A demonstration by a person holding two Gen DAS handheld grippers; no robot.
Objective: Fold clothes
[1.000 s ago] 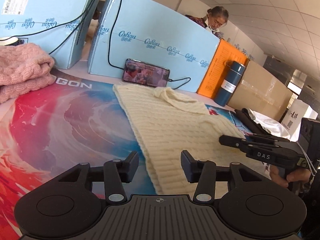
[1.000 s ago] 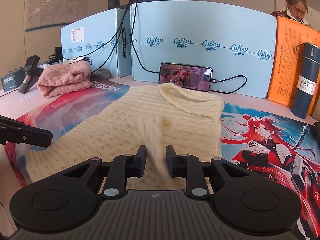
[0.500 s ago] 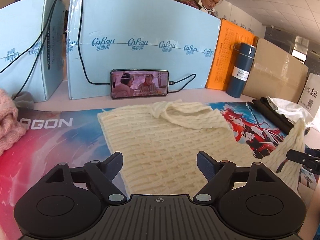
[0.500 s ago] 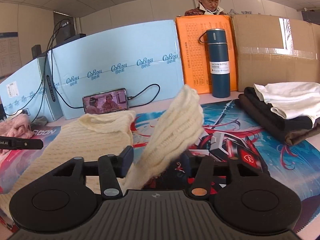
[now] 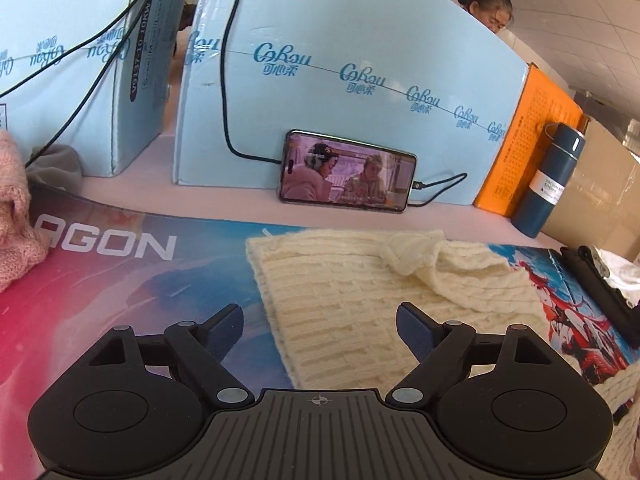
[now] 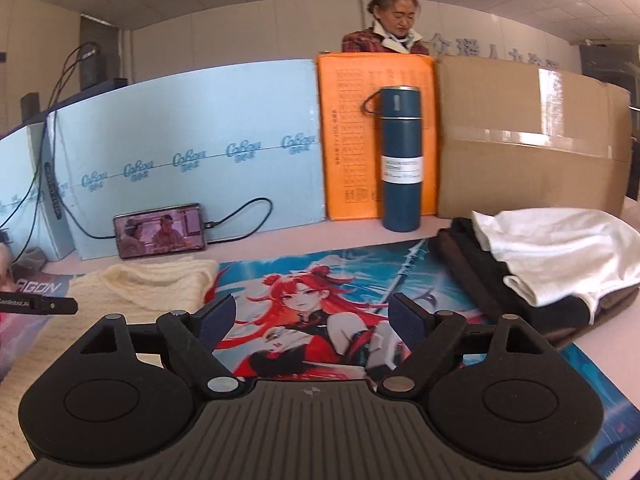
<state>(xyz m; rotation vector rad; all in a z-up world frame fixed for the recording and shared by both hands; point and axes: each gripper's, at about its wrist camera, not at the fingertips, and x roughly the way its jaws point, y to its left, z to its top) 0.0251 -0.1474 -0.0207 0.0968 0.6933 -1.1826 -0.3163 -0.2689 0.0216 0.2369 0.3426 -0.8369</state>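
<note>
A cream cable-knit sweater (image 5: 340, 280) lies flat on the printed desk mat (image 5: 100, 280), with a bunched fold near its far edge. My left gripper (image 5: 318, 312) hovers open over the sweater's near left edge; nothing sits between its fingers. In the right wrist view the sweater (image 6: 160, 284) lies at the left, and the left gripper's fingertip (image 6: 40, 304) pokes in beside it. My right gripper (image 6: 312, 302) points at the mat's anime print (image 6: 320, 280), to the right of the sweater. Its jaws are opening and hold nothing.
Light blue boxes (image 5: 360, 60) wall the back, and a phone (image 5: 346, 172) on a cable leans on them. A pink knit (image 5: 16, 232) lies far left. A blue bottle (image 6: 400, 160), cardboard box (image 6: 532, 140) and stacked dark and white clothes (image 6: 540, 264) stand right. A person (image 6: 396, 20) stands behind.
The right gripper let go of the cream knit it had lifted and swung right, off the sweater. The left gripper opened wide and shifted along the sweater's left edge.
</note>
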